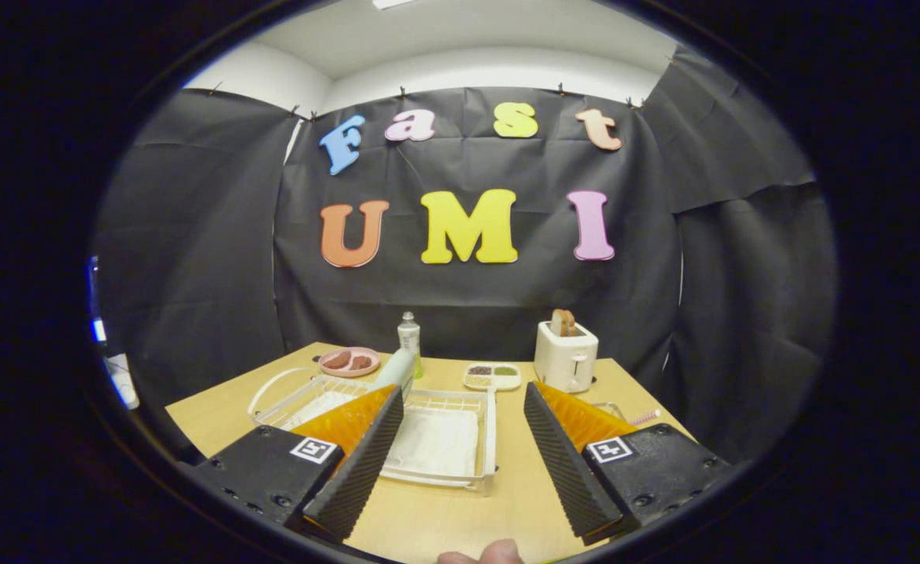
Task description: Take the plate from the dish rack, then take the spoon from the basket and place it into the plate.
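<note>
Fingertip (482,554) of a person's hand at the near edge, on the pale wood-grain table (444,517). Just ahead, gripper (464,399) level above the tabletop, 2 ribbed, wedge-shaped fingers (358,462) spread wide, pinching nothing. Between and beyond them, white wire dish rack (444,439), rectangular, a pale green plate (394,366) upright at its far left corner. Further back: round pink dish (349,361) holding 2 brown pieces, boxy white toaster (565,356) with bread.

Matt wood-look table (444,517), white wire dish rack (460,407)
</note>
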`<state>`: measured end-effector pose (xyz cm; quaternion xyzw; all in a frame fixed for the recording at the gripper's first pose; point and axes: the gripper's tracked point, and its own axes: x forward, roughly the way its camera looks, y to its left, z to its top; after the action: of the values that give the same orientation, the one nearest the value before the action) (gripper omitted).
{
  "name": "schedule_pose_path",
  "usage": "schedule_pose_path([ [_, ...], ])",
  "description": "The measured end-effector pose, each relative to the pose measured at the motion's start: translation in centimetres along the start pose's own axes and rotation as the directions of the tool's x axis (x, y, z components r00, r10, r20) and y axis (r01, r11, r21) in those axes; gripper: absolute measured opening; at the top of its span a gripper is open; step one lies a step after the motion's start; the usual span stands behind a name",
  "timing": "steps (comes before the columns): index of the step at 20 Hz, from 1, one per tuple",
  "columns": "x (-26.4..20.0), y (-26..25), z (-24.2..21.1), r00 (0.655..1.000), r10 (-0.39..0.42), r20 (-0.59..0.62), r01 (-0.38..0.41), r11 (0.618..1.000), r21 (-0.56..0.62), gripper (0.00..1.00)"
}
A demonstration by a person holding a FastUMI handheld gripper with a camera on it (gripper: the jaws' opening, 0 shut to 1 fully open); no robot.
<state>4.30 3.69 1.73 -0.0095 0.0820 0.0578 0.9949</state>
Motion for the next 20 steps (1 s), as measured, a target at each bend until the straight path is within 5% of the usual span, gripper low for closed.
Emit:
schedule_pose_path([
  [10,4.8,2.8,3.3,0.973,0.111,-0.200,-0.112,0.994,0.006,1.00],
  [16,9.6,5.4,3.5,0.896,0.168,-0.412,-0.165,0.985,0.043,1.00],
  [20,12.5,7.5,1.6,0.801,0.206,-0.563,-0.185,0.978,0.095,1.00],
])
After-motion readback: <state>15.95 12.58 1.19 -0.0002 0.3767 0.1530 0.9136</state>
